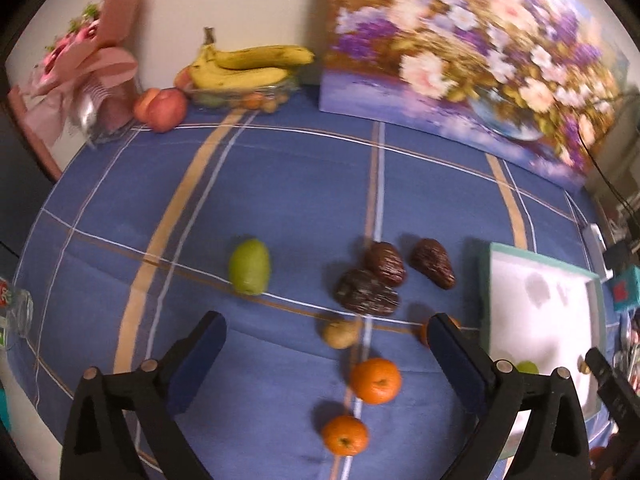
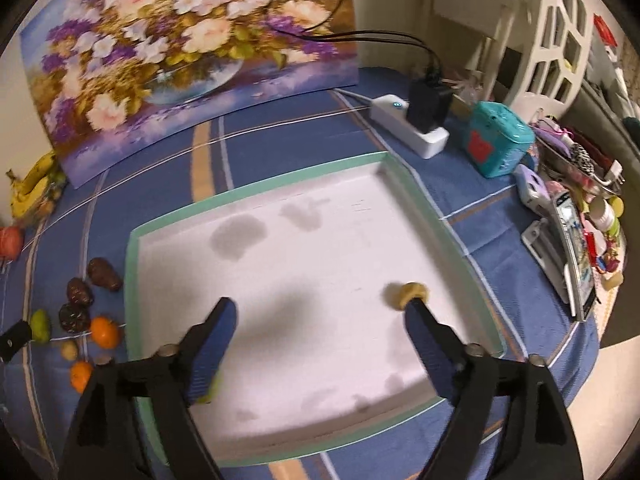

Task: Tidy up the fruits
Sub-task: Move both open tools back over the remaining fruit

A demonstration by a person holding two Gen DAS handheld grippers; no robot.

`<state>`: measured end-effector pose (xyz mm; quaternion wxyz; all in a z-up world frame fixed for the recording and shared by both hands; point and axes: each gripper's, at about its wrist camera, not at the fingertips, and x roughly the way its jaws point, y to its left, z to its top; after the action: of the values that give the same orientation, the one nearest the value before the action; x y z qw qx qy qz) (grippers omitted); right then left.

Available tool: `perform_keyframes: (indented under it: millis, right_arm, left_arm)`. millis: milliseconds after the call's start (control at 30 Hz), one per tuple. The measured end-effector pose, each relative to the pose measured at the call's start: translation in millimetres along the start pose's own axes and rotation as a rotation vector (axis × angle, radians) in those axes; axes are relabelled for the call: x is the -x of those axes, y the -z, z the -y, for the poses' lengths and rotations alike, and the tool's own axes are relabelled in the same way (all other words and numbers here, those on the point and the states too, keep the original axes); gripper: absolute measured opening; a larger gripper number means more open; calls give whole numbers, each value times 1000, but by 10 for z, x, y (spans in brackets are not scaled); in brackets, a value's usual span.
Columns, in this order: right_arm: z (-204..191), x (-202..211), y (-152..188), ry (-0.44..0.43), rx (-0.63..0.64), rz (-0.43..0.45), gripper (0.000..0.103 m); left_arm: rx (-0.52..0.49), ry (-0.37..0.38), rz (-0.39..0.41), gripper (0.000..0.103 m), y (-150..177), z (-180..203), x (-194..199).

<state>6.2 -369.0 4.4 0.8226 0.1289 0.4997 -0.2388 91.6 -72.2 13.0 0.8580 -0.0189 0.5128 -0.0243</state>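
Observation:
My left gripper (image 1: 326, 320) is open above the blue checked cloth, nothing between its fingers. Ahead of it lie a green fruit (image 1: 250, 266), three dark brown wrinkled fruits (image 1: 366, 292), a small tan fruit (image 1: 340, 334) and two oranges (image 1: 375, 380); a third orange (image 1: 424, 332) peeks out behind the right finger. The white tray with a teal rim (image 2: 256, 188) lies under my right gripper (image 2: 320, 308), which is open. A small yellowish fruit (image 2: 406, 294) sits in the tray at its right fingertip. A green fruit (image 2: 210, 394) is half hidden behind the left finger.
A glass bowl of bananas (image 1: 248, 66), peaches (image 1: 162, 108) and a pink bouquet (image 1: 80, 80) stand at the back left. A flower painting (image 1: 460, 60) leans on the wall. A power strip (image 2: 408, 128), teal box (image 2: 500, 140) and clutter (image 2: 572, 220) crowd the tray's right.

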Motion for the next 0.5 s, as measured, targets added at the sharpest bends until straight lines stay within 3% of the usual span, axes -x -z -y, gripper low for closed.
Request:
perform_keyframes:
  millis: [233,500]
  right_arm:
    - [-333,-8,106,-54,48,7,92]
    - [-601,53,125,-146,53,59,92]
  left_arm:
    - [50,-6,16,103,-79,-387,19]
    - [121,13,98,103,-154,-790,69]
